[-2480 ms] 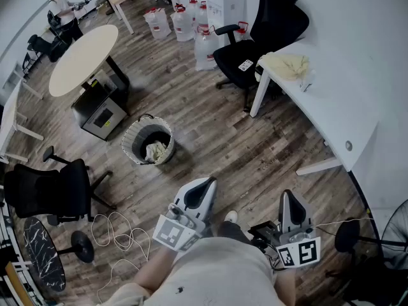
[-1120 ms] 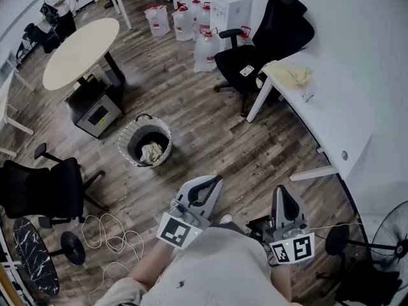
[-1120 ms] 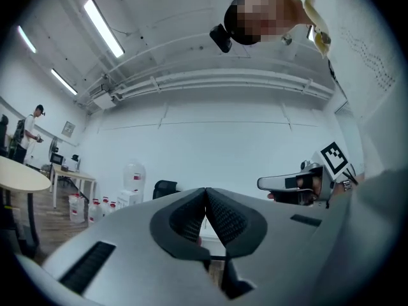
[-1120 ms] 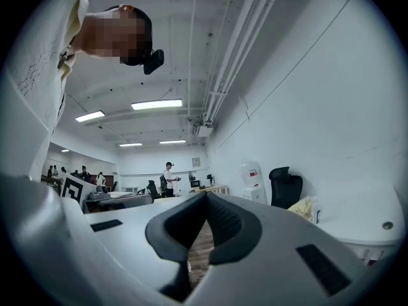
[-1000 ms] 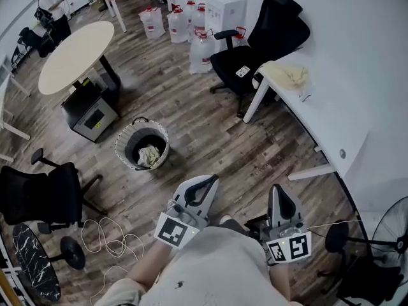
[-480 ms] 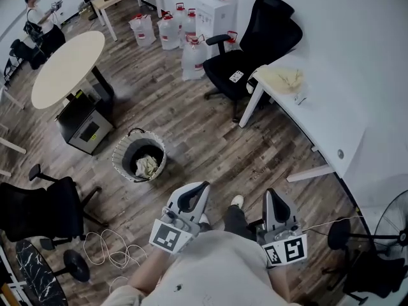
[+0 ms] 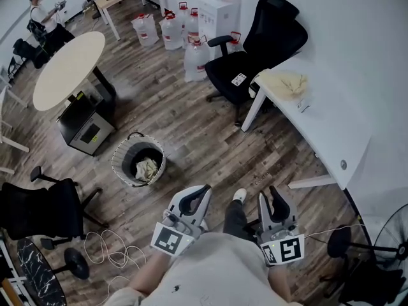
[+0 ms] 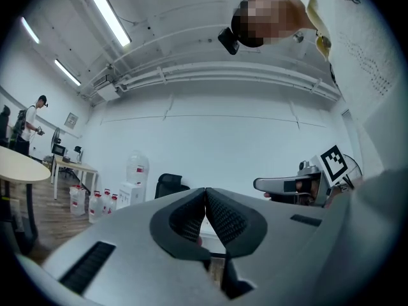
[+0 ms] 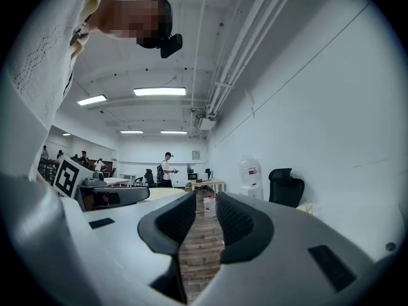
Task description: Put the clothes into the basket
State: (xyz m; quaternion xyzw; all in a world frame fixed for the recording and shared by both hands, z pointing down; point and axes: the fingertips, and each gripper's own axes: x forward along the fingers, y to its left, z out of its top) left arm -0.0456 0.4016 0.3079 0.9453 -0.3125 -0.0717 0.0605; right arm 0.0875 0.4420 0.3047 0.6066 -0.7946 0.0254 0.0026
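Right gripper [image 7: 272,200]: fingers just been opening, now standing released, apart, nothing between. Probably readying for next grab. Left gripper [image 7: 196,195]: fingers pressing clenched together, empty. Both hanging level near waist, pointing out over floor [image 7: 210,139]. Basket [image 7: 122,157] sitting on floor ahead-left, holding one pale garment [image 7: 146,168]. Yellowish clothes [image 7: 288,81] lying on white surface [image 7: 331,120] far right, beside black chair [image 7: 255,50], well apart from grippers, not yet reached.

office floor with furniture around
a round table [image 7: 69,69] stands at upper left, water jugs [image 7: 171,30] cluster by the wall, a black chair [image 7: 258,43] sits beside the white desk [image 7: 331,120].
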